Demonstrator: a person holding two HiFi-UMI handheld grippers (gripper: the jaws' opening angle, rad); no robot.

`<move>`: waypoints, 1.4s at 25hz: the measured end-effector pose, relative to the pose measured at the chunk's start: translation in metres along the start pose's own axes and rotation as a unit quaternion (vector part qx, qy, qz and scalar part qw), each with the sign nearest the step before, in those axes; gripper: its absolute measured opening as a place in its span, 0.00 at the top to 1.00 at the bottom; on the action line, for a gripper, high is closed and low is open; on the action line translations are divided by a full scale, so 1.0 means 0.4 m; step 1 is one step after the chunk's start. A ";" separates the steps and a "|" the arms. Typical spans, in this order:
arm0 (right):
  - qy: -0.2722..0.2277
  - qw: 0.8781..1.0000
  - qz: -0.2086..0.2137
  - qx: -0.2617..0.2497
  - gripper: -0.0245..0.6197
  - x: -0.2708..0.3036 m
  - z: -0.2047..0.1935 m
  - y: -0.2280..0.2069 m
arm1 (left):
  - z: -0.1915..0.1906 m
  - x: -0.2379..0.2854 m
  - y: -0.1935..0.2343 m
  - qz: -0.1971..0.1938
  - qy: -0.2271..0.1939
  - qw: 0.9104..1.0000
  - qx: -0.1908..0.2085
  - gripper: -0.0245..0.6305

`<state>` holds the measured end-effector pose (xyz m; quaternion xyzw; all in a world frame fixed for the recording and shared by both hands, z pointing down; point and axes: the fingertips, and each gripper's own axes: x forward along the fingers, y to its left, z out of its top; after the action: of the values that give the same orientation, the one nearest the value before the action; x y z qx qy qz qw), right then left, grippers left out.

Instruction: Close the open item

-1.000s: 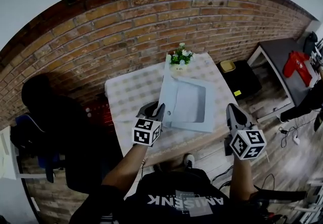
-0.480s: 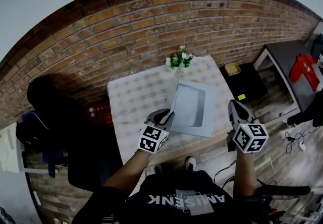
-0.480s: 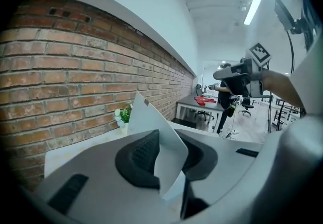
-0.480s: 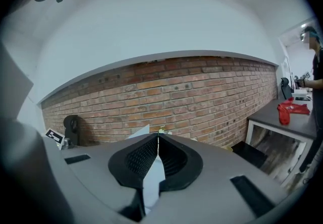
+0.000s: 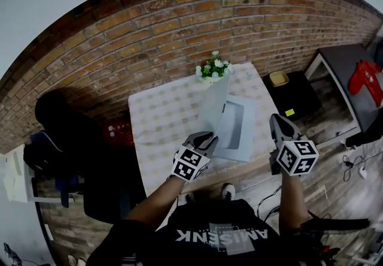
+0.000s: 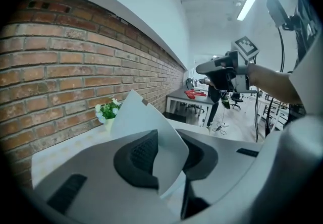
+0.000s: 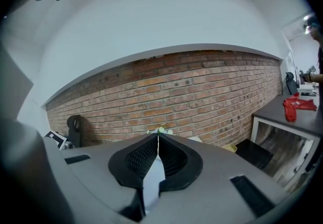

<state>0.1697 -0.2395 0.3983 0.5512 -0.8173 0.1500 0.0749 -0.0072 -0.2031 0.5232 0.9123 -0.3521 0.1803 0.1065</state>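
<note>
A flat white box lies on the patterned table [image 5: 158, 121]. Its base [image 5: 238, 133] rests flat and its lid [image 5: 215, 106] stands steeply tilted over it. My left gripper [image 5: 205, 137] is at the box's near left corner, shut on the lid's lower edge. In the left gripper view the white lid [image 6: 146, 127] runs between the two dark pads of that gripper [image 6: 169, 155]. My right gripper [image 5: 277, 120] hovers off the table's right side, apart from the box, its jaws shut with nothing in them [image 7: 157, 140]; it also shows as a gripper in the air [image 6: 222, 69].
A small pot of white flowers [image 5: 210, 70] stands at the table's far edge by the brick wall. A dark chair [image 5: 66, 139] and a red crate [image 5: 115, 133] are at left. At right are a black unit with a yellow item [image 5: 279, 78] and a desk with a red cloth [image 5: 366, 82].
The lid has swung rightward from wide open to steeply tilted over the base. My left gripper moved right with it. The right gripper shifted slightly.
</note>
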 end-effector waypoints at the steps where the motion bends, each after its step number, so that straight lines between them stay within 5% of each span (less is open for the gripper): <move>1: 0.001 1.000 0.002 0.000 0.90 0.003 -0.004 -0.004 | -0.003 0.008 -0.009 -0.005 0.004 1.000 0.003 0.84; 27: 0.093 0.995 0.023 0.003 0.90 0.128 -0.213 -0.160 | -0.120 0.225 -0.202 -0.066 0.069 0.995 0.011 0.80; 35: 0.135 0.989 0.065 -0.017 0.90 0.195 -0.316 -0.162 | -0.194 0.286 -0.239 -0.072 0.104 0.992 0.012 0.80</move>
<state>0.1943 -0.2893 0.5507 0.4706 -0.8362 0.2138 0.1835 0.1167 -0.1775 0.6337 0.9127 -0.2701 0.2702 0.1447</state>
